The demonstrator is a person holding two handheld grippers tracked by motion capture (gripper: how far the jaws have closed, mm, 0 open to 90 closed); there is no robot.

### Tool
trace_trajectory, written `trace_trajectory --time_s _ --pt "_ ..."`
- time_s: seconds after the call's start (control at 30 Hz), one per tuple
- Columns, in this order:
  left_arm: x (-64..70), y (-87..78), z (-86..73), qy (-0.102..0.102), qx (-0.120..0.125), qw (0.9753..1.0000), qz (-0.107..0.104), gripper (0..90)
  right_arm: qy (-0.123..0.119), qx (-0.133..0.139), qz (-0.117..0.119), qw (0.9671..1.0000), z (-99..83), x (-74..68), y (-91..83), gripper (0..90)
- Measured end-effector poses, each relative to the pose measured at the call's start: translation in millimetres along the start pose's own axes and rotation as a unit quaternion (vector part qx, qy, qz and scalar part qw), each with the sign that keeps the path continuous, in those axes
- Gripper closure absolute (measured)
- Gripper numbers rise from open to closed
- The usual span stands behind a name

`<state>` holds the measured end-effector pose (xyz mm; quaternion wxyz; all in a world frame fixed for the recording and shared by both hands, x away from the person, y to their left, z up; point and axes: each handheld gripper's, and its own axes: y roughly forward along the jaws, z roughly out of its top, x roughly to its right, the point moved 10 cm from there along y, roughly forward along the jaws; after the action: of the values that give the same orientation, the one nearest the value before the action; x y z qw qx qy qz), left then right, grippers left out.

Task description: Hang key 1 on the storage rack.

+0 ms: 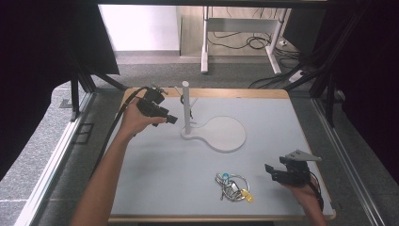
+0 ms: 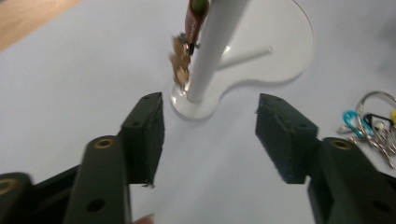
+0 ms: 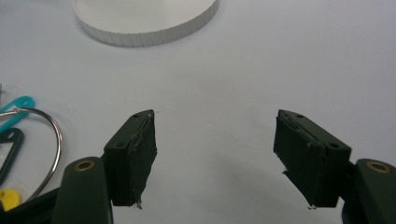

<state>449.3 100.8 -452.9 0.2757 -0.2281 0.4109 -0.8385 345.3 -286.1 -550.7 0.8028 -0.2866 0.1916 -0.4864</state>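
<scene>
A white stand [image 1: 221, 134] with an upright post [image 1: 186, 106] sits mid-table; a brown tag with a brass key [image 2: 180, 60] hangs against the post [image 2: 212, 46]. My left gripper [image 1: 171, 119] is held just left of the post, open, with nothing between its jaws [image 2: 210, 128]. A bunch of keys on metal rings [image 1: 233, 186] with turquoise, black and yellow tags lies near the front edge, also seen in the left gripper view as keys [image 2: 373, 126]. My right gripper [image 1: 270, 172] hovers right of the bunch, open and empty [image 3: 215, 154]; the ring [image 3: 44, 140] lies to its left.
The grey mat [image 1: 155, 165] covers the wooden table, whose edge [image 1: 235, 92] shows at the back. Black curtains and frame rails flank both sides. A desk with cables stands on the floor beyond.
</scene>
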Motion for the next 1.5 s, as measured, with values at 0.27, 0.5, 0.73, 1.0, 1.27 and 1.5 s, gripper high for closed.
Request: trace_trajectory --time_s 0.27,0.5,0.73,1.0,1.27,1.5 --pt "19.6 -8.4 -27.3 0.013 0.032 0.9994 0.007 37.1 -0.005 0.0 0.018 0.9998 10.4 -8.2 4.3 32.3" --pt "33.4 -2.8 -54.3 0.02 0.046 0.9987 0.01 37.5 -0.025 -0.006 0.016 0.9995 18.2 -9.1 7.2 33.2" --pt "56.0 10.3 -82.4 0.024 0.046 0.9987 0.003 37.7 -0.036 -0.007 0.011 0.9993 19.8 -14.1 -1.8 33.5" --pt "74.3 15.5 -103.9 0.017 0.05 0.9985 -0.016 37.0 -0.061 -0.027 0.036 0.9972 10.4 -24.4 -9.9 33.4" --pt "75.0 18.6 -122.8 -0.002 0.05 0.9983 -0.03 36.9 -0.058 -0.04 0.03 0.9971 3.5 -21.9 -8.1 33.5" --pt "76.2 15.3 -127.9 -0.007 0.052 0.9981 -0.033 36.9 -0.066 -0.043 0.033 0.9963 -0.5 -27.2 -7.7 34.2"
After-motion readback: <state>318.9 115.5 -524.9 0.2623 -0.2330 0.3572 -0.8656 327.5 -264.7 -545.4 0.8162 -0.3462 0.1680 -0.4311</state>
